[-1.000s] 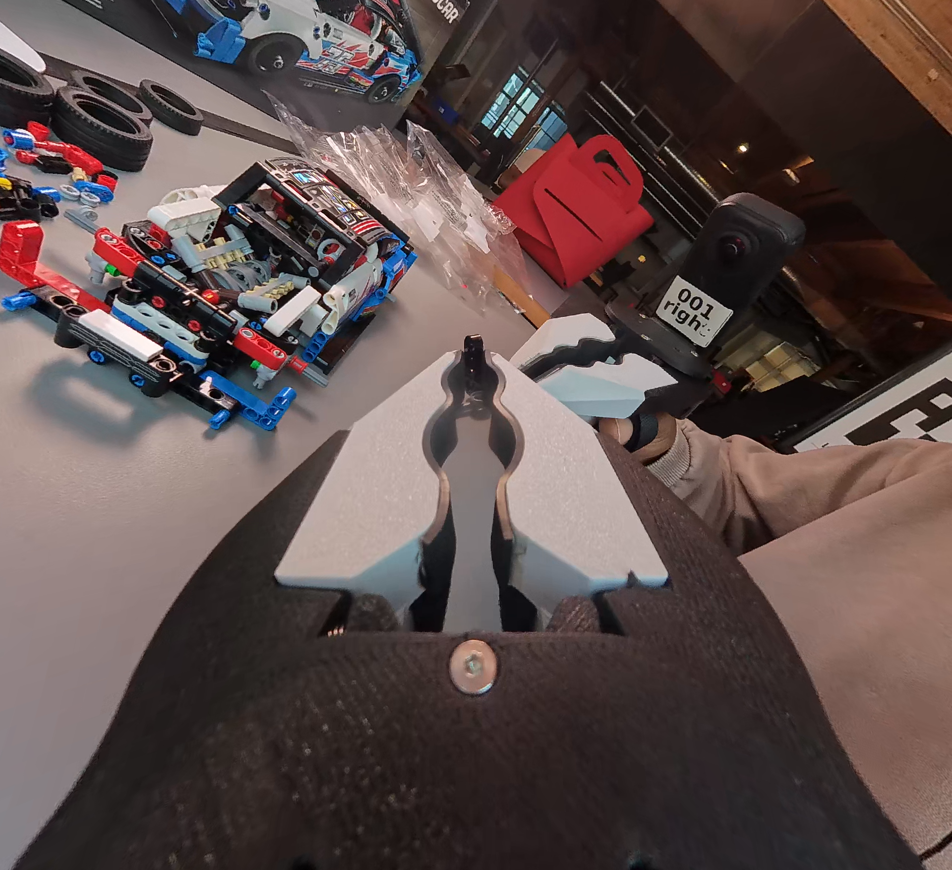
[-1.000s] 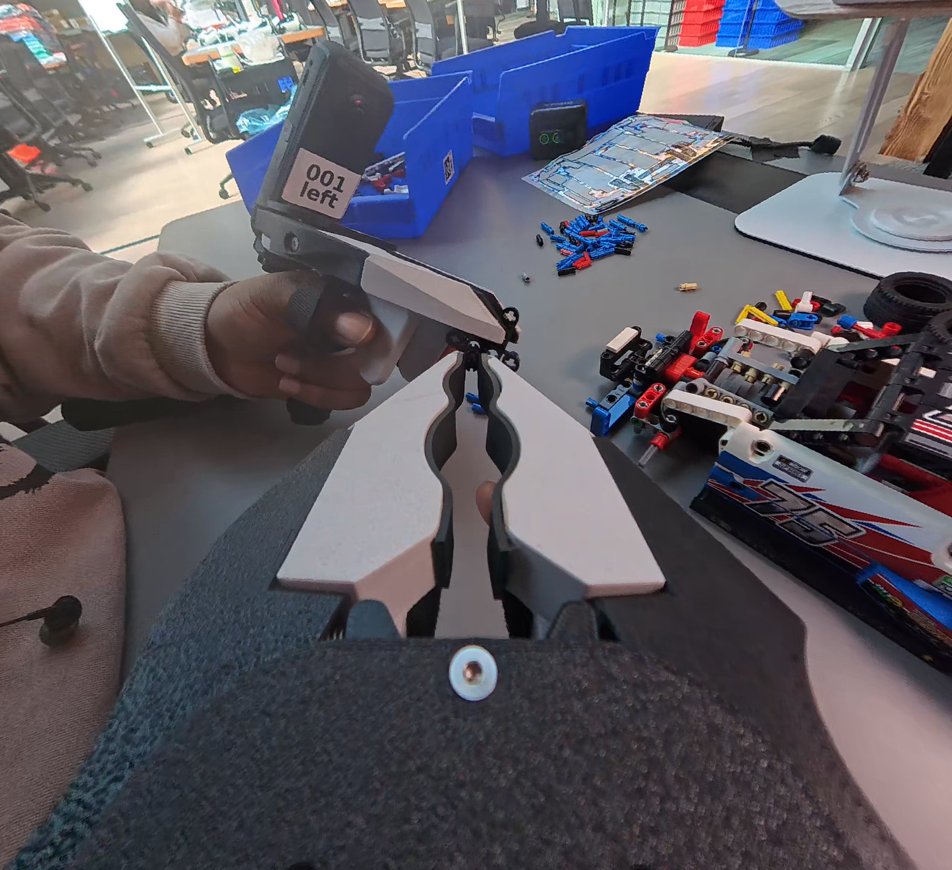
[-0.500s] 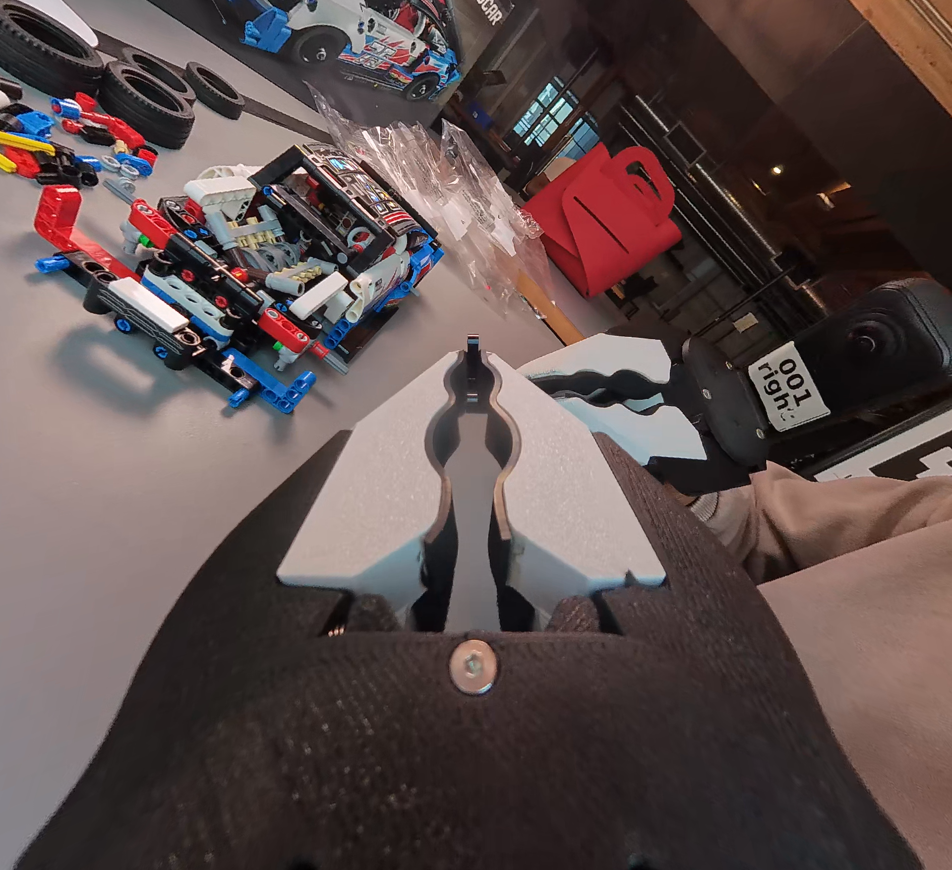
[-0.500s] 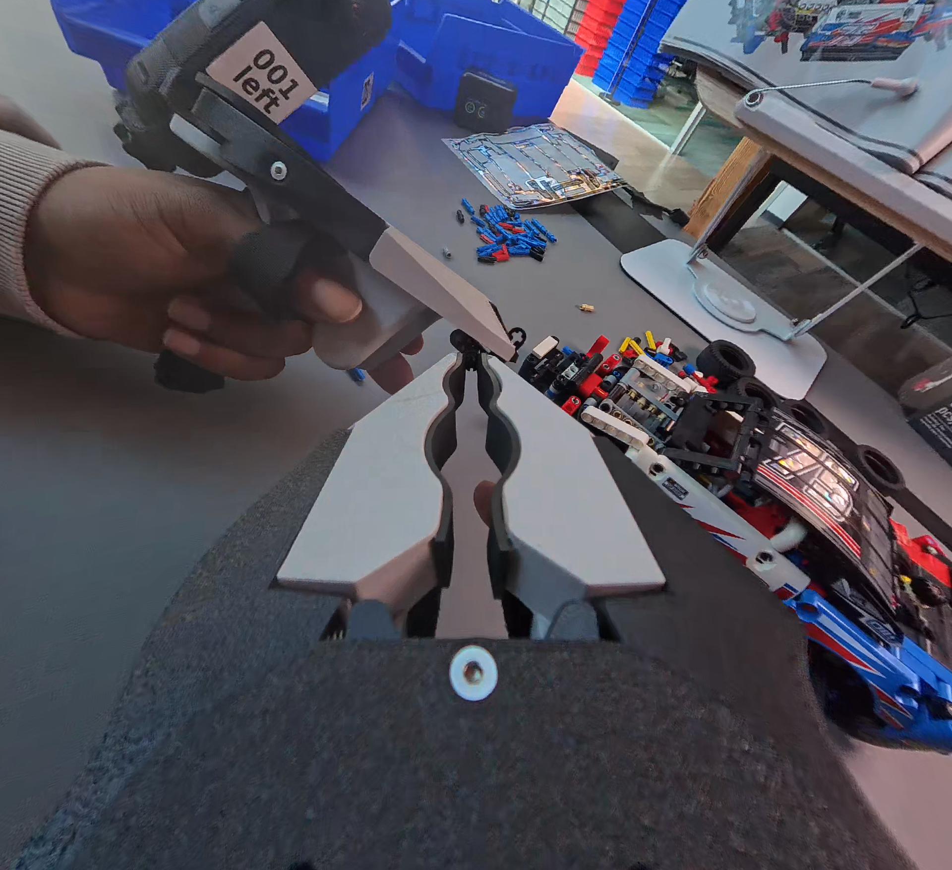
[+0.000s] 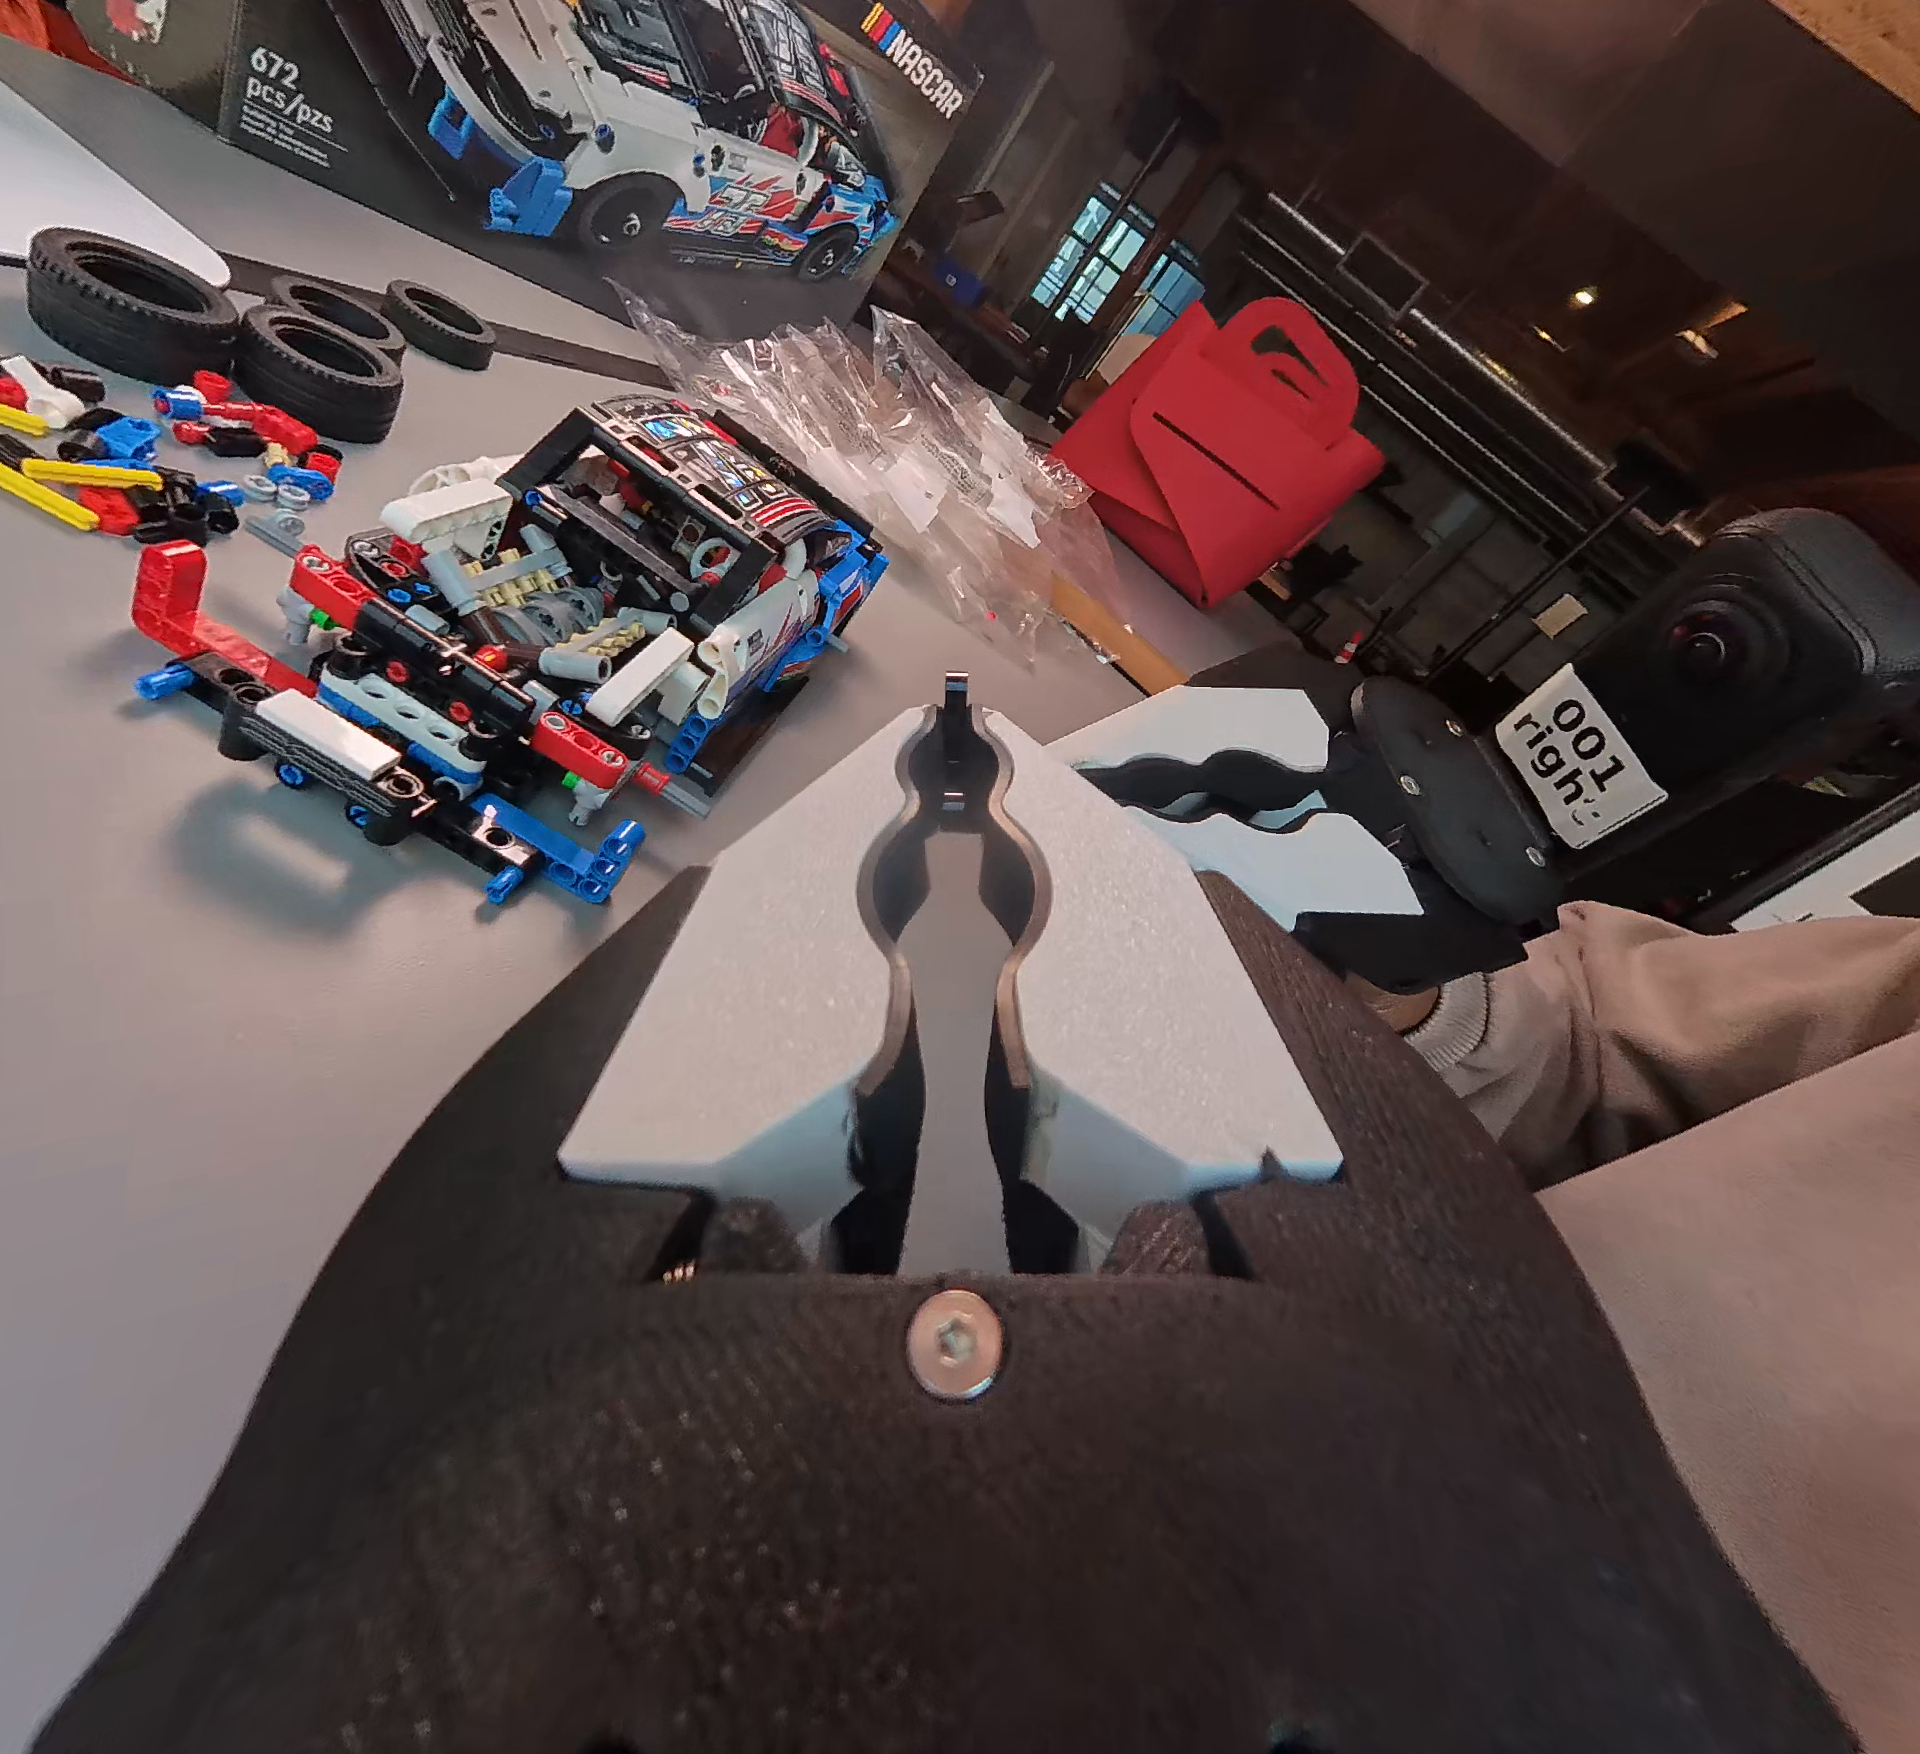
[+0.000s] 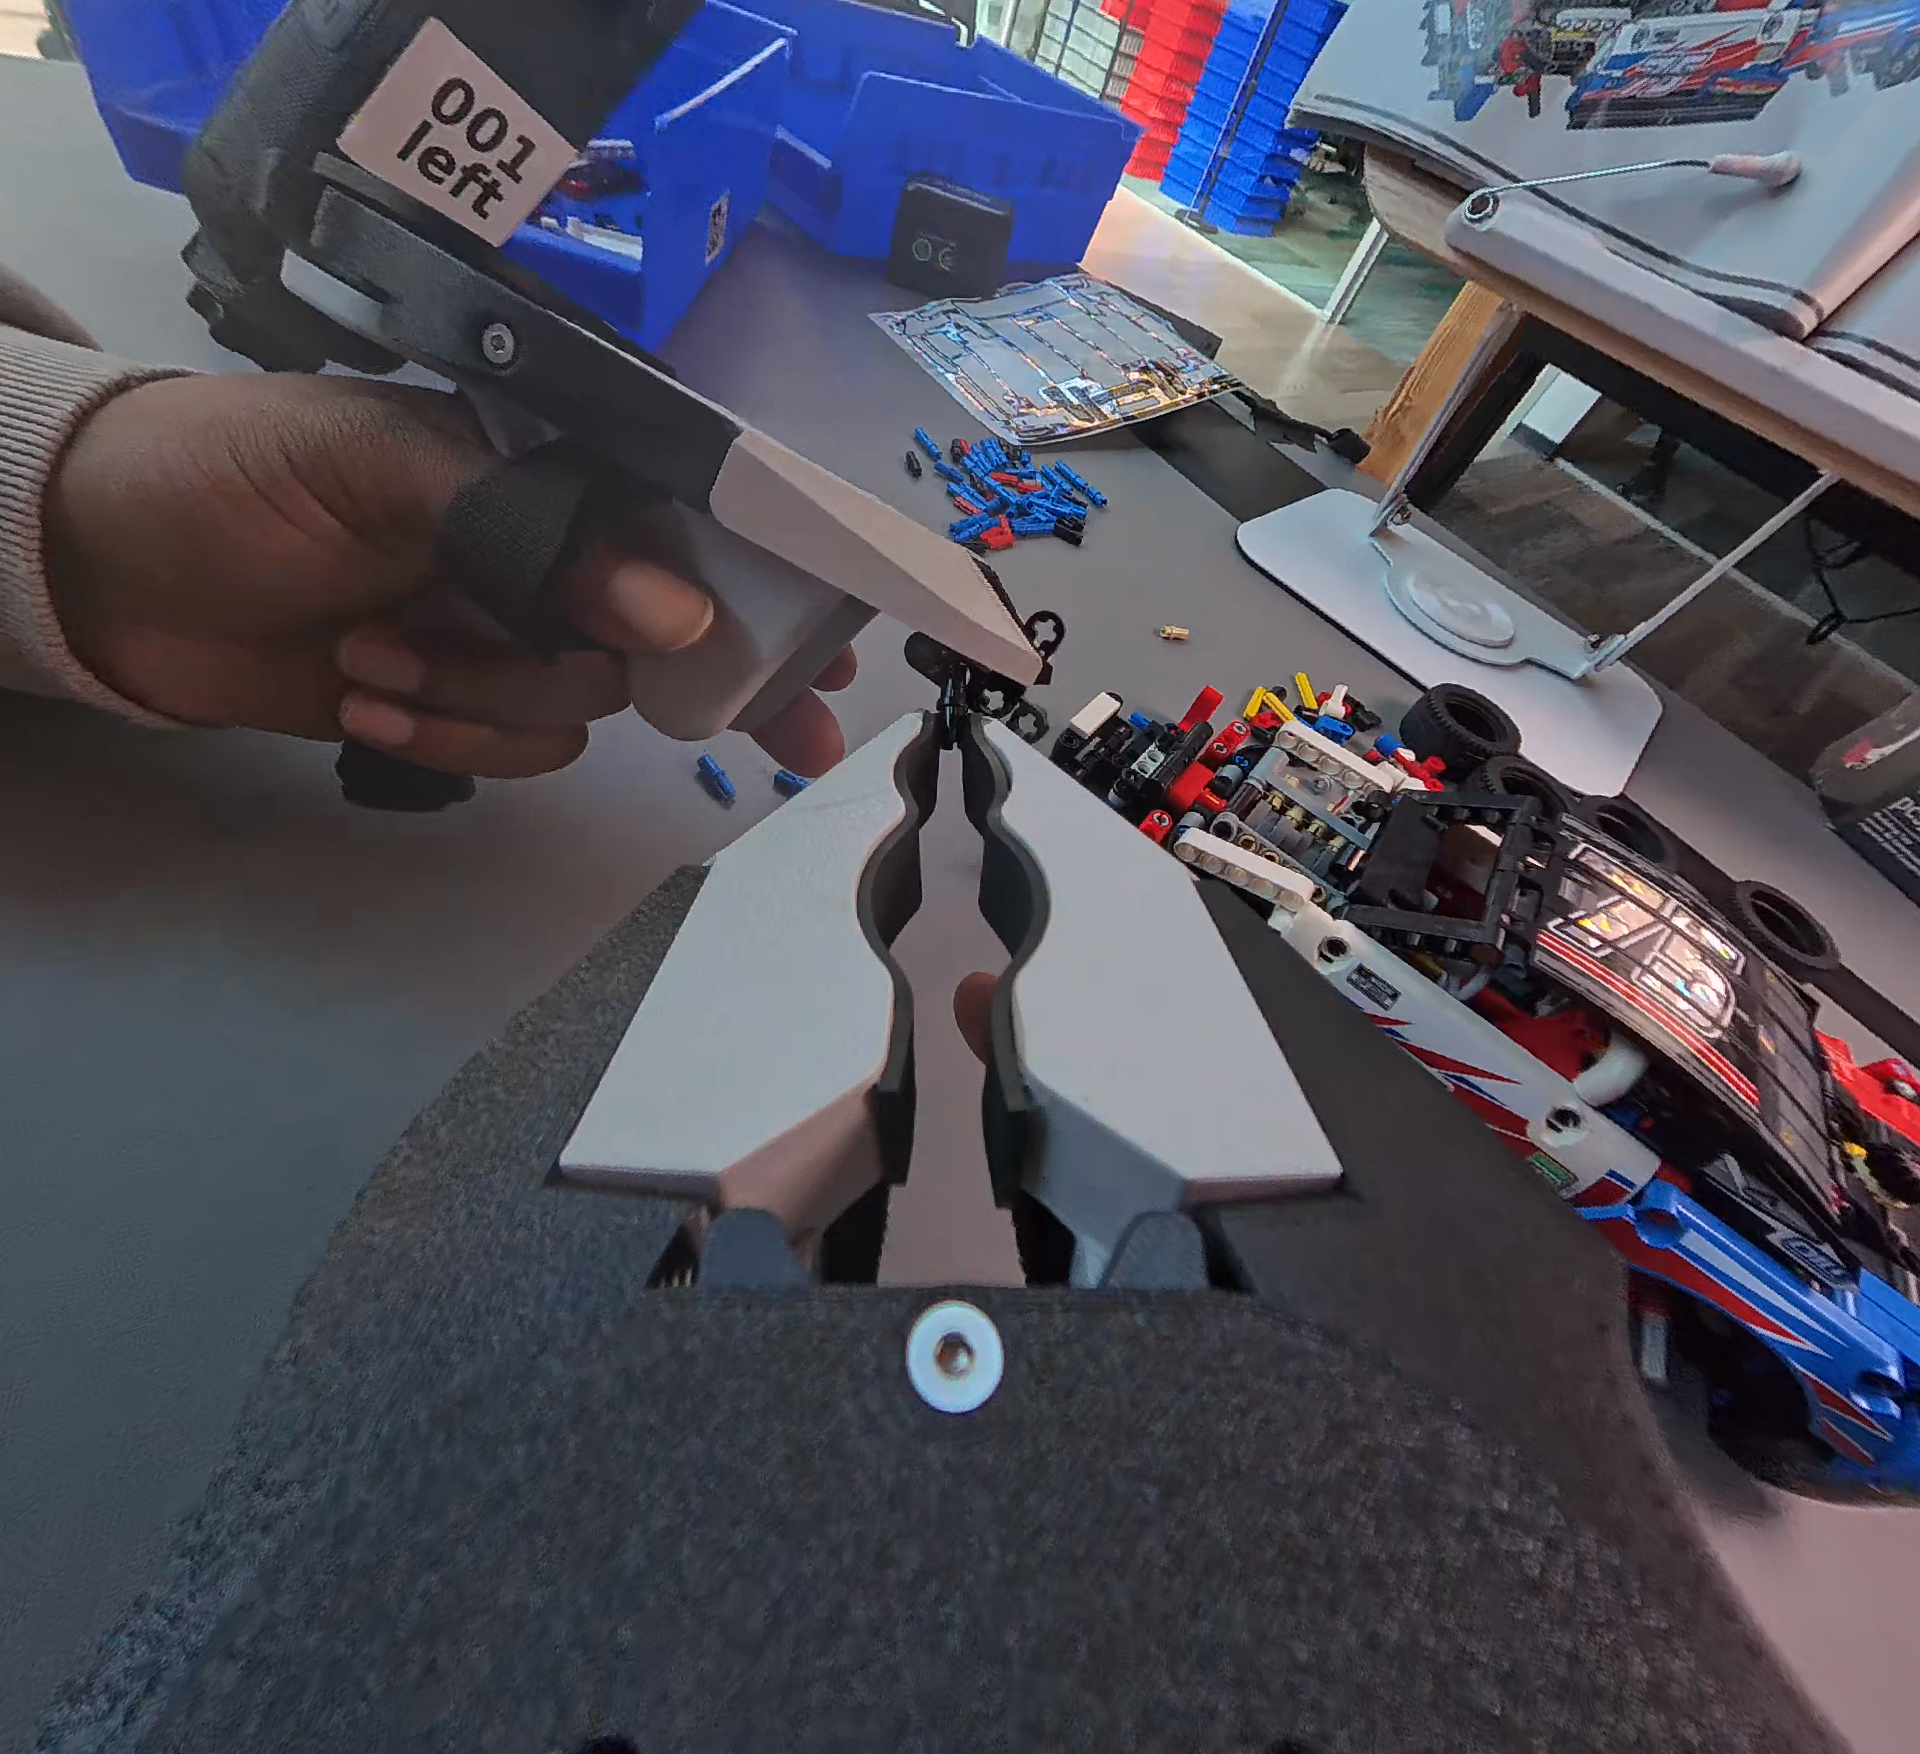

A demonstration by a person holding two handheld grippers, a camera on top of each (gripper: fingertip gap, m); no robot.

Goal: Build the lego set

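Left gripper (image 5: pixel 954 717): my jaws are pressed on a small black piece (image 5: pixel 955 698), which juts up past the tips.

Right gripper (image 6: pixel 951 728): my jaws pinch a thin black pin (image 6: pixel 948 715) at the very tips.

Meeting point: in the right wrist view the left gripper (image 6: pixel 1023 660) comes in from the left, and its black piece (image 6: pixel 1029 665), with cross-shaped holes, sits touching or just above my pin. Whether the pin is seated I cannot tell.

Lego car (image 5: pixel 634 603): partly built, resting on the grey table (image 5: pixel 208 1029), well apart from both grippers; roof and side panels are on, the front frame is bare, and I see no wheels on it.

Loose parts: four black tyres (image 5: pixel 312 364) and mixed small pieces (image 5: pixel 156 468) lie beyond the car; a heap of blue pins (image 6: pixel 1013 499) lies farther off.

Step in hand: I judge this a mid-air sub-assembly, joining the pin to the connector before it goes on the car.

Next move: line the pin's axis with one hole, then press the two straight together with both grips firm; a tilt would likely jam or flick a part away.
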